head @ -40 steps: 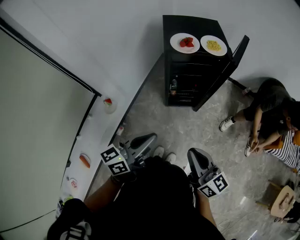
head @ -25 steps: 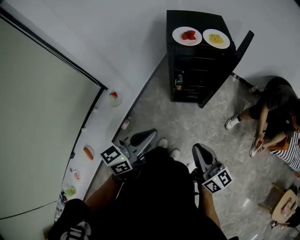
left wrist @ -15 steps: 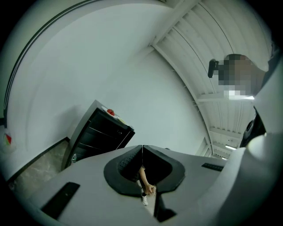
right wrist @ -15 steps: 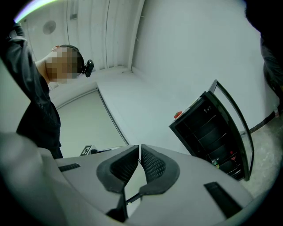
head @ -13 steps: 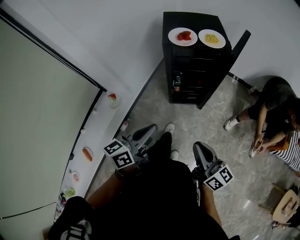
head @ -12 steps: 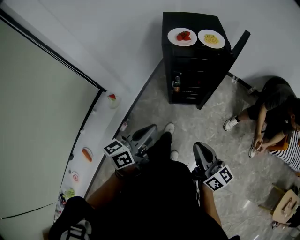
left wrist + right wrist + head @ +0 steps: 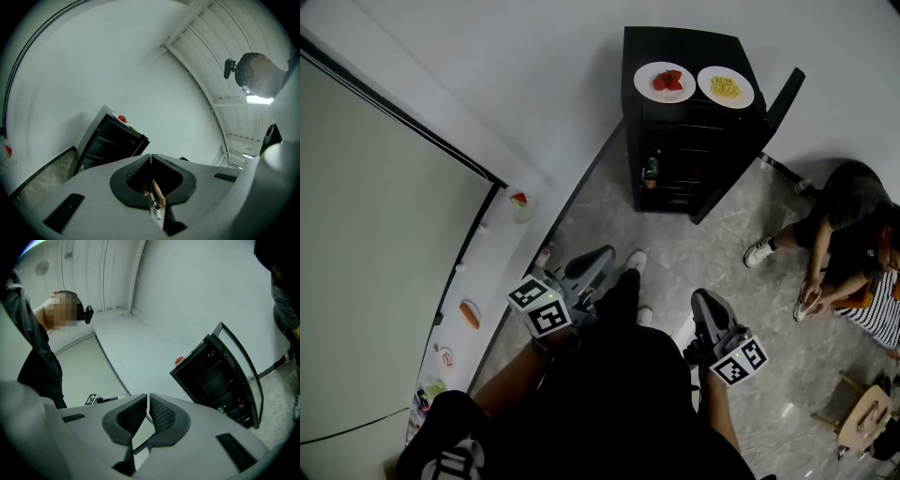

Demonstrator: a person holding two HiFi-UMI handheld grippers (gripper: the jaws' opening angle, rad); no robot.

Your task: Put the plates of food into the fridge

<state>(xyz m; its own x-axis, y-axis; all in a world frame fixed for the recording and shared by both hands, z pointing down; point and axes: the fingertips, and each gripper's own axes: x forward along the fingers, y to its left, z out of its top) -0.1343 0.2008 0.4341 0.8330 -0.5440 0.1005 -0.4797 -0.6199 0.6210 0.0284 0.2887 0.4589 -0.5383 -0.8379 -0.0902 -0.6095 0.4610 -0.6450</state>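
The black fridge [image 7: 684, 141] stands against the far wall with its door [image 7: 750, 141] swung open to the right. Two white plates sit on its top: one with red food [image 7: 665, 82], one with yellow food [image 7: 726, 87]. My left gripper [image 7: 602, 255] and right gripper [image 7: 706, 302] are held low in front of my body, far from the fridge, both shut and empty. The left gripper view shows the shut left gripper [image 7: 151, 155] and the fridge [image 7: 105, 143] beyond it. In the right gripper view the right gripper [image 7: 148, 396] is shut, with the open fridge [image 7: 213, 378] at right.
A person sits on the floor [image 7: 848, 234] right of the fridge. A white ledge [image 7: 502, 253] along the left wall carries small food items. A bottle [image 7: 650, 171] stands inside the fridge. A wooden stool [image 7: 861, 417] is at the lower right.
One foot has stepped forward towards the fridge. Both grippers have shifted slightly with the body and stayed shut and empty. The plates have not moved.
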